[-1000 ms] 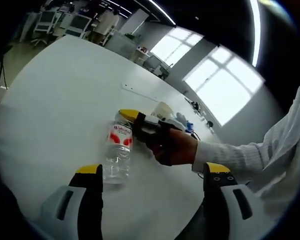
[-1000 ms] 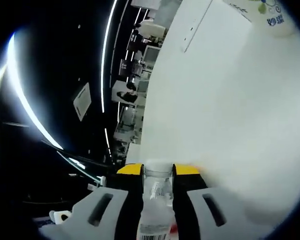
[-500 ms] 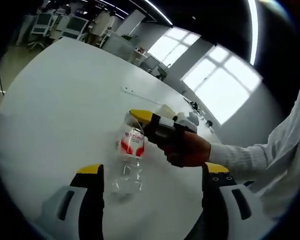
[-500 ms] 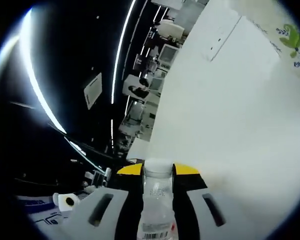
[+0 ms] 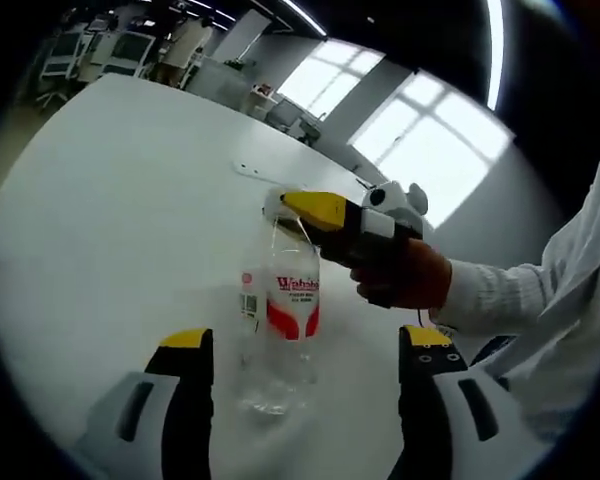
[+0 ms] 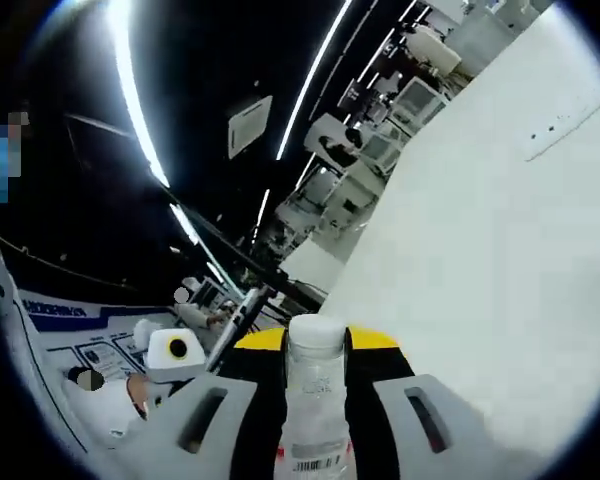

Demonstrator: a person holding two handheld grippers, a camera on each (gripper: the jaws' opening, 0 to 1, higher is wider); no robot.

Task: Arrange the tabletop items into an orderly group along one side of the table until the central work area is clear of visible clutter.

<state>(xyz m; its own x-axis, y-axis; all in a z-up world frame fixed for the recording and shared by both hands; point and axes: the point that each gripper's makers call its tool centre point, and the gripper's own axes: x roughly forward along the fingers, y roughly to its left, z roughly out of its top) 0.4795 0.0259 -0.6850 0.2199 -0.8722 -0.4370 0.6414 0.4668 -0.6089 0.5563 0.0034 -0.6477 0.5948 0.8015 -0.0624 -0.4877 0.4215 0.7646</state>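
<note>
A clear plastic bottle (image 5: 280,320) with a red and white label stands nearly upright between me and the far table. My right gripper (image 5: 292,210), yellow-tipped and held by a hand (image 5: 405,278), is shut on its neck just under the cap. In the right gripper view the white cap (image 6: 315,333) sticks up between the jaws of my right gripper (image 6: 315,346), with the bottle's neck (image 6: 315,420) below it. My left gripper (image 5: 305,338) stands open near the bottom of its view, its fingers wide on either side of the bottle and not touching it. Whether the bottle's base rests on the table I cannot tell.
The white table (image 5: 110,210) stretches far to the left and back. A thin pale strip (image 5: 252,171) lies on it beyond the bottle, also seen as the strip (image 6: 565,130). A white sleeve (image 5: 540,310) fills the right. Desks and monitors (image 5: 120,50) stand past the table's far edge.
The right gripper has swung the bottle from lying tilted on the table to nearly upright, neck raised. The right gripper view has tilted up toward the ceiling lights. The left gripper stayed open.
</note>
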